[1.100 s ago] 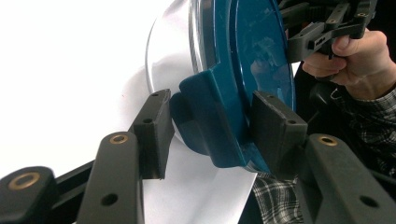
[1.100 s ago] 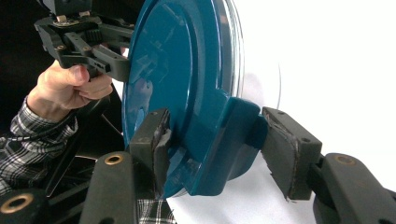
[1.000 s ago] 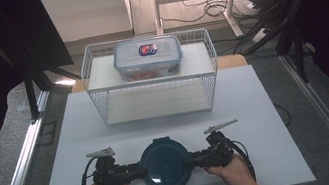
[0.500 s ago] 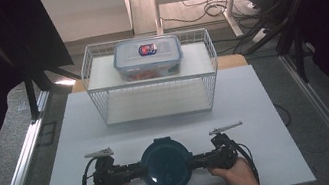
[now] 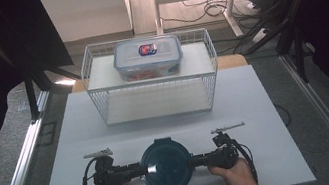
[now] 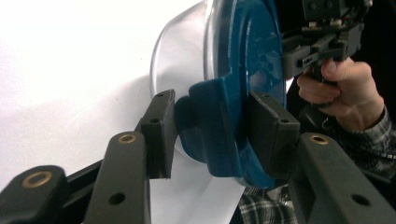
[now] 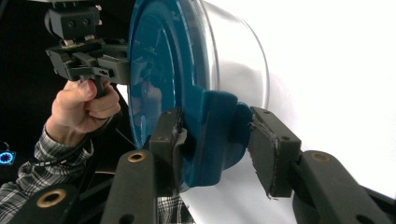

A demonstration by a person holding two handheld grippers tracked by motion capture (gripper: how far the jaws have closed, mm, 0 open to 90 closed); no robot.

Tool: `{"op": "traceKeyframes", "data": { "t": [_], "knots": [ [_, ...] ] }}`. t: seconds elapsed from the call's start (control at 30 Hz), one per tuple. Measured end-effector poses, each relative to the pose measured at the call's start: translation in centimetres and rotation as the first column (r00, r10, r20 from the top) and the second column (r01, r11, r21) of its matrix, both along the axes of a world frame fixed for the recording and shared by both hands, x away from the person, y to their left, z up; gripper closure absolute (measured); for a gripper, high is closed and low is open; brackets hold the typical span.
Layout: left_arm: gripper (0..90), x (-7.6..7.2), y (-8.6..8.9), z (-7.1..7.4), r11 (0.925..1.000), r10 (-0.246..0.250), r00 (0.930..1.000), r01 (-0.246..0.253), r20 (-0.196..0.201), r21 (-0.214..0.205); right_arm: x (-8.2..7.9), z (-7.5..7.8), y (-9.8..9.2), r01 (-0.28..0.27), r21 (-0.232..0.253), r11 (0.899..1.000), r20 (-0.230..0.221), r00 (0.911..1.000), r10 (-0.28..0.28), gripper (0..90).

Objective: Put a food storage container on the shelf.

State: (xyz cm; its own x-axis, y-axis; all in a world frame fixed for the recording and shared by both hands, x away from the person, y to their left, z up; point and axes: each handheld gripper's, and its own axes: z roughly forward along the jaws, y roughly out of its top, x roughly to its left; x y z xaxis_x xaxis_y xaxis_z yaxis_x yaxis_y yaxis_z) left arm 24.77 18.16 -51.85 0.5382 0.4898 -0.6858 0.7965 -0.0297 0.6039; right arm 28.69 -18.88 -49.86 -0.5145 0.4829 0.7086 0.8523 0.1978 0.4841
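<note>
A round glass container with a dark blue lid (image 5: 167,165) sits at the table's near edge, between my two grippers. My left gripper (image 5: 140,170) comes in from the left. In the left gripper view its pads (image 6: 161,133) clamp a blue clip tab (image 6: 210,126) on the lid's rim. My right gripper (image 5: 195,161) reaches in from the opposite side. Its jaws have just been closing, and its pads (image 7: 268,144) now press on the opposite clip tab (image 7: 215,135). A hand holds each gripper.
At the back of the white table (image 5: 256,107) stands a white wire basket rack (image 5: 104,107). On top of it rests a clear rectangular box with a grey lid (image 5: 148,57). Metal rails run along both sides of the table.
The right gripper has shifted slightly to the right in the high view. The left gripper, the container and the rack are where they were.
</note>
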Motion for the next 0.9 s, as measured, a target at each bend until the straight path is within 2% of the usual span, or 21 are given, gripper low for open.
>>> {"op": "traceKeyframes", "data": {
  "t": [0.1,0.2,0.27,0.43,0.53,0.9],
  "knots": [
    [56.5,0.0,-0.2,0.3,0.9998,0.019,0.9998,-0.019,0.0,0.0,-0.1,0.3,0.0,0.01,-0.002,1.0,0.018,0.9998,-0.01,57.4],
    [57.1,0.2,-0.5,0.3,0.9998,0.017,0.9999,-0.017,0.003,0.006,-0.3,1.2,0.1,0.016,-0.042,0.999,0.108,0.9941,-0.011,56.9],
    [57.2,0.4,-0.7,0.5,0.9998,0.015,0.9999,-0.015,0.004,-0.01,-0.2,1.7,0.0,0.026,-0.048,0.999,0.143,0.9896,-0.019,56.9],
    [57.3,1.0,-0.6,1.8,0.9996,0.028,0.9978,-0.028,0.06,-0.005,0.1,2.3,-0.4,0.023,-0.021,1.0,0.162,0.9866,-0.019,57.1],
    [57.3,1.4,-0.4,2.5,0.9995,0.03,0.9966,-0.03,0.076,-0.002,0.4,2.7,-0.2,0.016,-0.016,1.0,0.178,0.9839,-0.013,57.1],
    [57.3,2.9,-0.1,5.6,0.9997,0.009,0.9896,-0.013,0.143,0.023,1.6,5.5,0.2,0.009,-0.019,1.0,0.261,0.9653,-0.003,57.0]
  ]
}}
